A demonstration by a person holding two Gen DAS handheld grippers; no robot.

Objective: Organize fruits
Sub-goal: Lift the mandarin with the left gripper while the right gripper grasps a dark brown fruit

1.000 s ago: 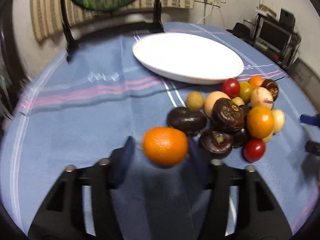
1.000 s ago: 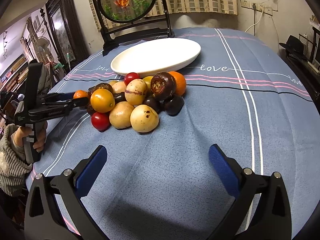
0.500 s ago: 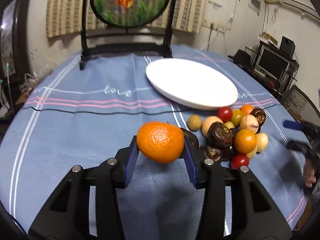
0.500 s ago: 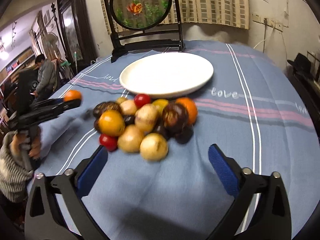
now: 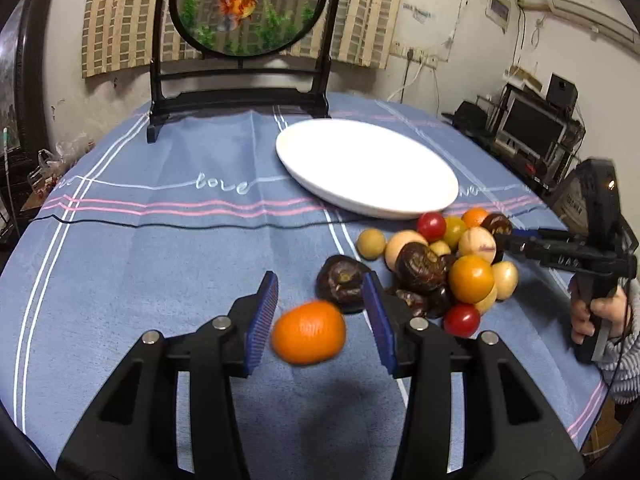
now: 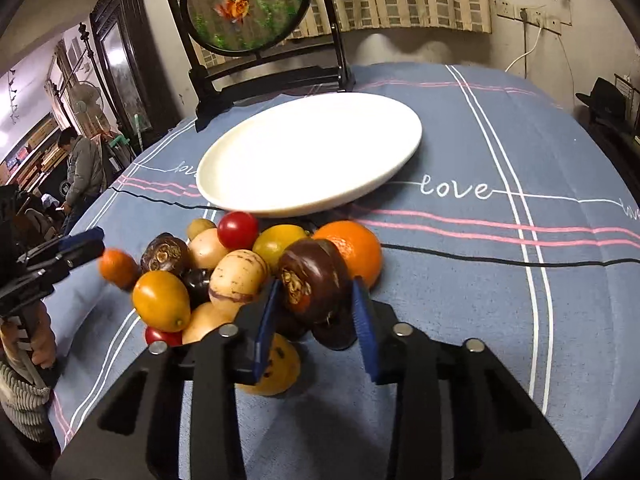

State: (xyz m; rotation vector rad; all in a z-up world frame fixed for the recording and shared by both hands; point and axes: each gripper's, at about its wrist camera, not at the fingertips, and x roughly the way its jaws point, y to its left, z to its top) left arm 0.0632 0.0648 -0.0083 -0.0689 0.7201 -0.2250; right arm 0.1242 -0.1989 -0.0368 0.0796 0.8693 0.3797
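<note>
My left gripper hangs over the blue cloth, left of the fruit pile. An orange shows blurred, low between its pads, with a gap to the right pad. In the right wrist view the orange sits past and below the left gripper's tips. My right gripper is at the pile's near right side. Its jaws are closing around a dark brown fruit, and both pads lie against its sides. The white plate stands bare behind the pile.
A round goldfish screen on a black stand rises at the table's far end. A monitor and electronics stand off the right edge. A person stands in the room at left. A second orange rests behind the gripped fruit.
The orange, gripped between the left pads half a second ago, has slipped down out of them. My right gripper pushed forward into the pile and its wide jaws narrowed onto the dark fruit.
</note>
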